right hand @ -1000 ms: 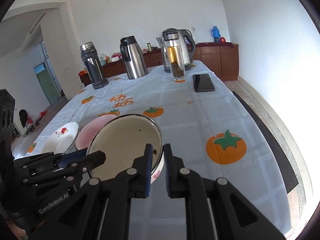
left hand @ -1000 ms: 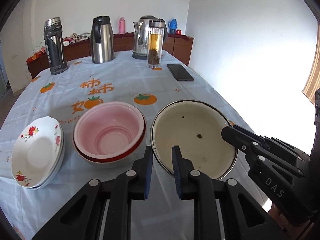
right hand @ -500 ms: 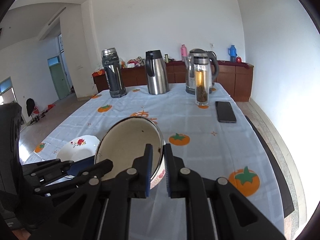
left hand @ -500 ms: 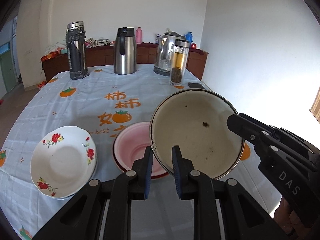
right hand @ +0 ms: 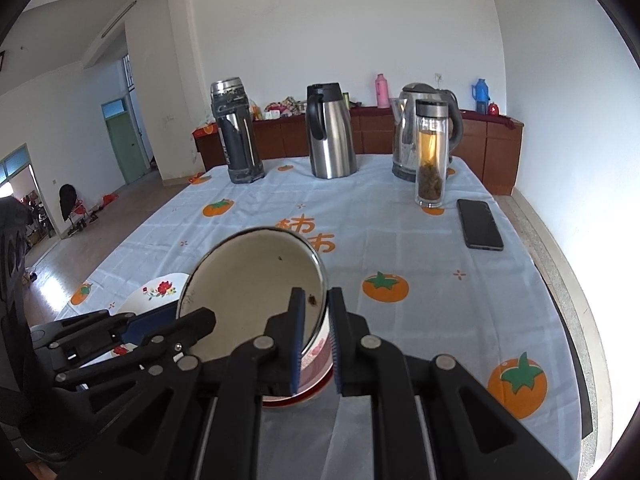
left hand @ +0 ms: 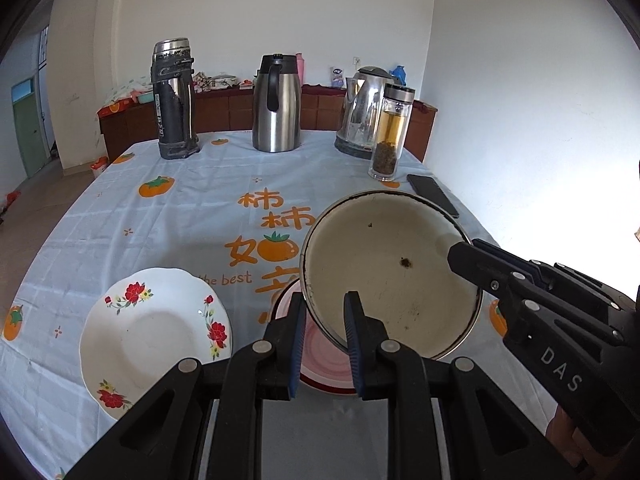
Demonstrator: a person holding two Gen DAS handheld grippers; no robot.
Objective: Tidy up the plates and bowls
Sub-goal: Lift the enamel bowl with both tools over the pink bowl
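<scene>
A cream enamel bowl with a dark rim hangs tilted in the air above the pink bowl, held by both grippers. My left gripper is shut on its near rim. My right gripper is shut on its right rim; the bowl also shows in the right wrist view, with the pink bowl under it. A white flowered plate lies on the table to the left, partly hidden in the right wrist view.
At the far end of the tablecloth stand a dark thermos, a steel jug, a kettle and a glass tea bottle. A black phone lies near the right edge.
Both grippers lifted the enamel bowl off the table and carried it left, over the pink bowl. The view has risen and tipped up.
</scene>
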